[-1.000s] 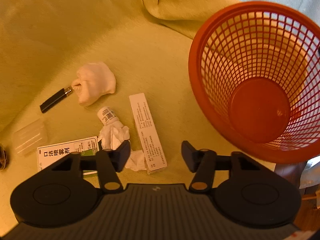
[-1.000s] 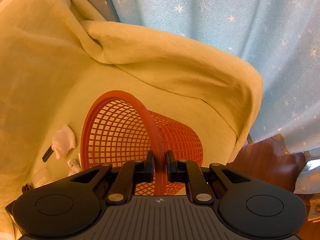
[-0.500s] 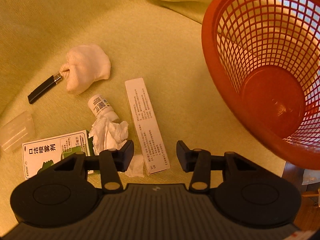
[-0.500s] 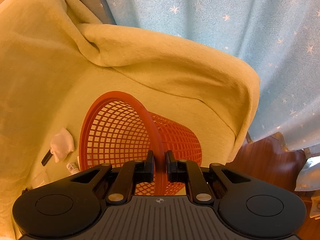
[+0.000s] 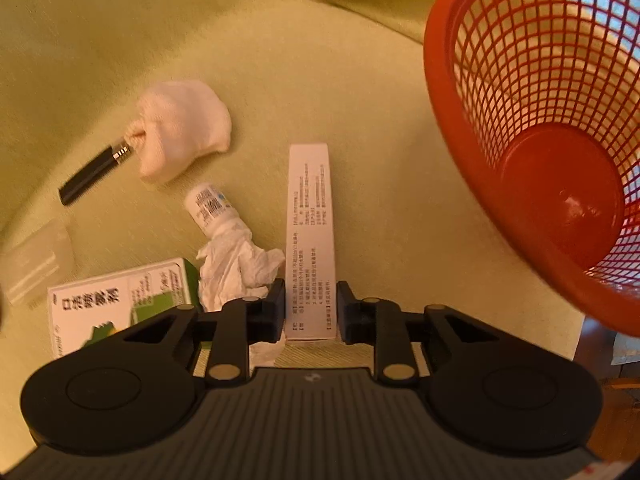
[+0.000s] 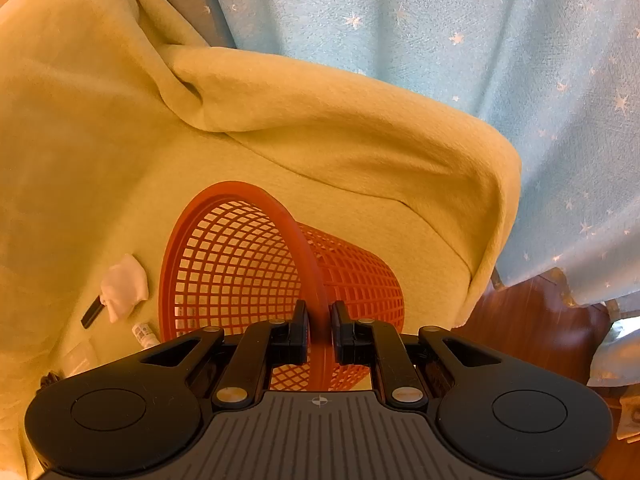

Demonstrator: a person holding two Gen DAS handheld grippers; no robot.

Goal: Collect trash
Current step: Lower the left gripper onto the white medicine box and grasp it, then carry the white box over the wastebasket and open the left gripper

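Observation:
A long white printed box (image 5: 310,220) lies on the yellow-green blanket, pointing away from me. My left gripper (image 5: 311,308) holds the box's near end, one finger pressed to each side. Left of the box are a crumpled white tissue (image 5: 236,268), a small white bottle (image 5: 208,208), a white cloth wad (image 5: 184,128) and a black stick (image 5: 94,176). The orange mesh basket (image 5: 460,140) is tipped with its mouth toward the trash and nothing inside. My right gripper (image 6: 319,332) is shut on the basket's rim (image 6: 288,220).
A green-and-white printed box (image 5: 116,304) and a clear plastic case (image 5: 32,264) lie at the lower left. The blanket (image 6: 340,128) bunches in folds behind the basket. A pale blue starred curtain (image 6: 460,32) hangs beyond it, and wooden floor (image 6: 532,320) shows at the right.
My left gripper has moved forward over the long white box and its fingers have narrowed onto the box's sides. The right gripper has kept its hold on the basket rim.

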